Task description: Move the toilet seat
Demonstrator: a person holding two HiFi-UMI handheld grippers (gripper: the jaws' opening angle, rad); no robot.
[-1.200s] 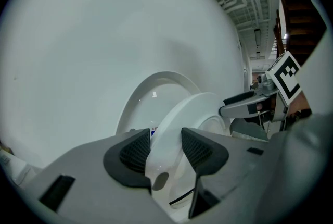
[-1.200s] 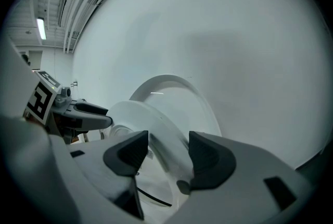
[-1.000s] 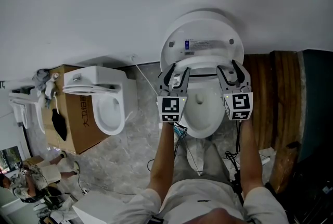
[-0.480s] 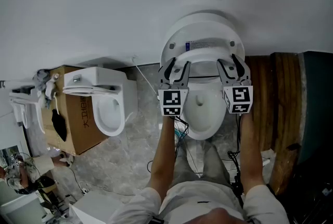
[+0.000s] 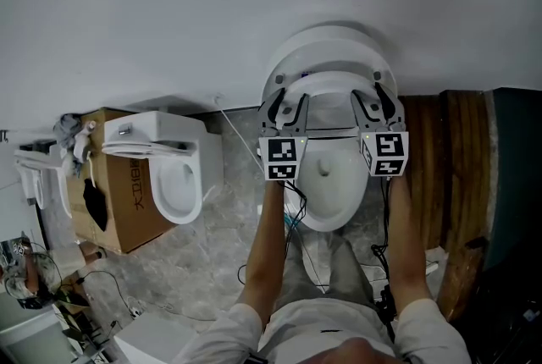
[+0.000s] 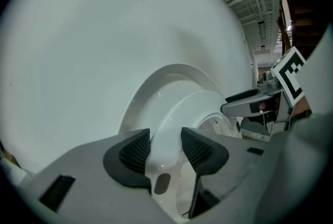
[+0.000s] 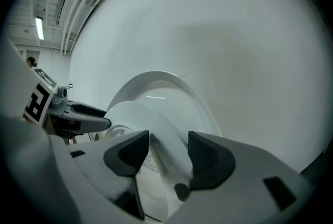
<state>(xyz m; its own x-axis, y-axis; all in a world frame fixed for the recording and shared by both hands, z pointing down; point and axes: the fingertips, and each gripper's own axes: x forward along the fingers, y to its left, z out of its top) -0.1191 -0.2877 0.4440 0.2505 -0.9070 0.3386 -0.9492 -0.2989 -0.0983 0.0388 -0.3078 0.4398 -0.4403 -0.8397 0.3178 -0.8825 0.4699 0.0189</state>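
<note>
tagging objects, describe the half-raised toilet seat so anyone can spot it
Against the white wall, take the toilet right of the spare toilet by the cardboard box. Its toilet seat is the white ring tilted partly up before the raised lid, held by the left claw and right claw.

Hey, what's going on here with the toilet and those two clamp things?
A person stands over a white toilet with a two-jaw gripper in each hand. The left gripper and the right gripper each pinch one side of the toilet seat. The seat is tilted up off the bowl, close to the raised lid by the wall. A second toilet stands off to the left, untouched.
</note>
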